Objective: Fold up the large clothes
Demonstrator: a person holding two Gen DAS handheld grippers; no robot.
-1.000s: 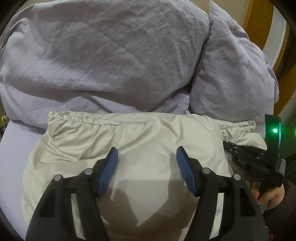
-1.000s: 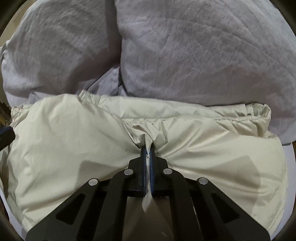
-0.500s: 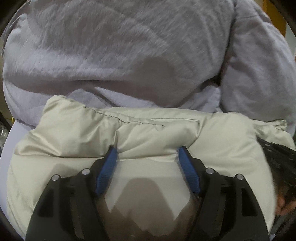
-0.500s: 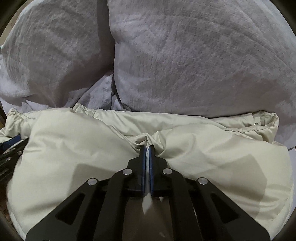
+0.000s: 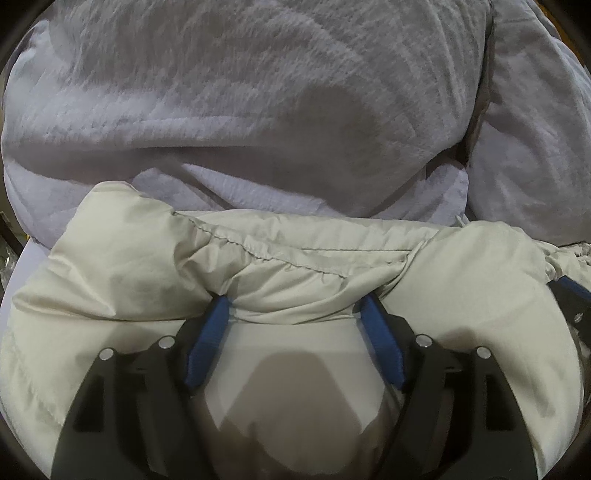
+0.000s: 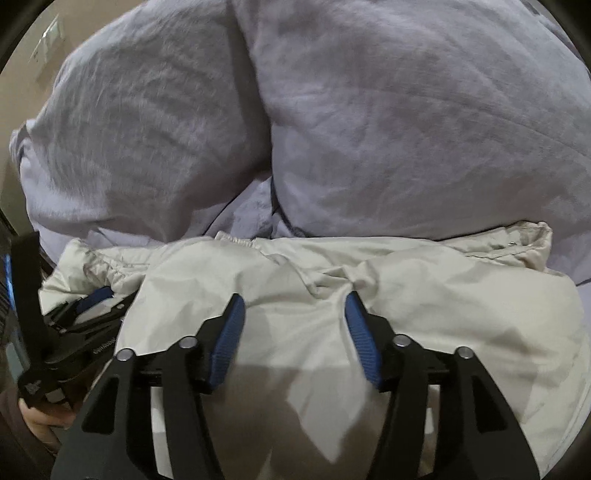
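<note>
Jacket (image 5: 461, 295): pale beige, slight sheen, plain, no print; stitched seam line in matching thread; one tiny silver snap near its far right edge in the right wrist view.

Pillows (image 5: 258, 103): pale lilac-grey, crinkled weave, no pattern. Bed sheet (image 5: 33, 258): lighter lilac-white, plain.

Left gripper (image 5: 295, 306): black frame, silver rivets, blue ribbed pads on the fingers (image 5: 380, 332).

Right gripper (image 6: 293, 299): same black frame, silver rivets, blue ribbed pads.

Wall (image 6: 33, 33): tan.
</note>
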